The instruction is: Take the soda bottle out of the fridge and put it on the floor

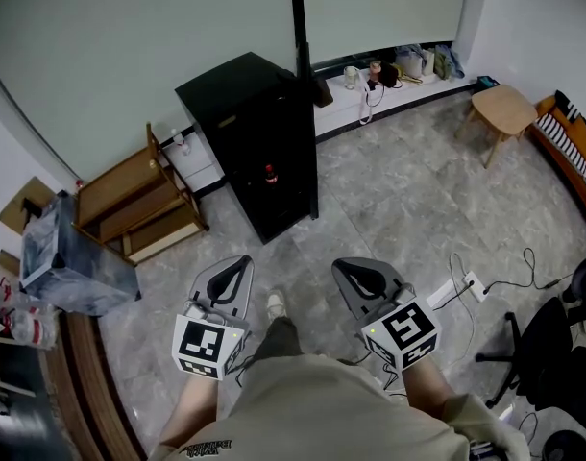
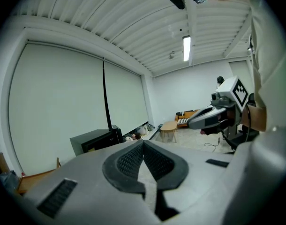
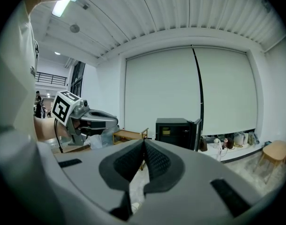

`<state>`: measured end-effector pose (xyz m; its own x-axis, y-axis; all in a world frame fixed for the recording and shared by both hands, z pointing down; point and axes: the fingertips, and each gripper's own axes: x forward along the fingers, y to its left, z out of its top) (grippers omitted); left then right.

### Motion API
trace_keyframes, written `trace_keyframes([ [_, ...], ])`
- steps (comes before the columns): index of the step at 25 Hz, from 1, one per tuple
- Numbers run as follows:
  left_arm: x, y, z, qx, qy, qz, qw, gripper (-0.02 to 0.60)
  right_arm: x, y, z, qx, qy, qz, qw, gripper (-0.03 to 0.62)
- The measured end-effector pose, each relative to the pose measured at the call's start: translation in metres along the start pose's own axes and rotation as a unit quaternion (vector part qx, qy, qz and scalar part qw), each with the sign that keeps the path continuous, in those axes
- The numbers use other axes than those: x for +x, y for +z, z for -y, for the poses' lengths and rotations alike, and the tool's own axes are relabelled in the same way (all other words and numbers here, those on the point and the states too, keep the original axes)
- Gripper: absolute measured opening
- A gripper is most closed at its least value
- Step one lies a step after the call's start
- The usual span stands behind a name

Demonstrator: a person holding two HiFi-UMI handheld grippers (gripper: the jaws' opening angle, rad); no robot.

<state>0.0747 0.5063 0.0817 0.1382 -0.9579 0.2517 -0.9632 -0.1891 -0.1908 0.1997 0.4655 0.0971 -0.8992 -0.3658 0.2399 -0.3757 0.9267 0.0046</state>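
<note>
**Step in hand:** approach; nothing is grasped yet.

**Left gripper** [image 2: 143,142] and **right gripper** [image 3: 144,141]: grey moulded shells with black ribbed pads. On each, the pads are pressed together tip to tip, with nothing between them.

**Fridge** [image 1: 257,140]: a black, box-shaped compact unit, matt and hard-edged. It is set well ahead of both pairs of fingertips, and its door is swung open on the side nearer the right fingers.

**Soda bottle** [image 1: 270,174]: a small upright shape with red on it, seen inside the open fridge, far beyond the fingertips. It is too small for its material to be read.

**Floor** [image 1: 399,209]: grey marbled tile, smooth and bare below the fingertips.

**Next move, as judged:** the distance to the fridge is to be closed. One pair of jaws is to be spread before the opening and lined up on the bottle's body.
</note>
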Motion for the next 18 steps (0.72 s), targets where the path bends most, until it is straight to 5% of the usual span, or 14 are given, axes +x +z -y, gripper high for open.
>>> trace_keyframes([
  [18,0.099,-0.038,-0.131,-0.027,-0.014,-0.010,0.9995,0.006,0.167,0.002,0.051,-0.015,0.013,-0.055,0.998,-0.003],
])
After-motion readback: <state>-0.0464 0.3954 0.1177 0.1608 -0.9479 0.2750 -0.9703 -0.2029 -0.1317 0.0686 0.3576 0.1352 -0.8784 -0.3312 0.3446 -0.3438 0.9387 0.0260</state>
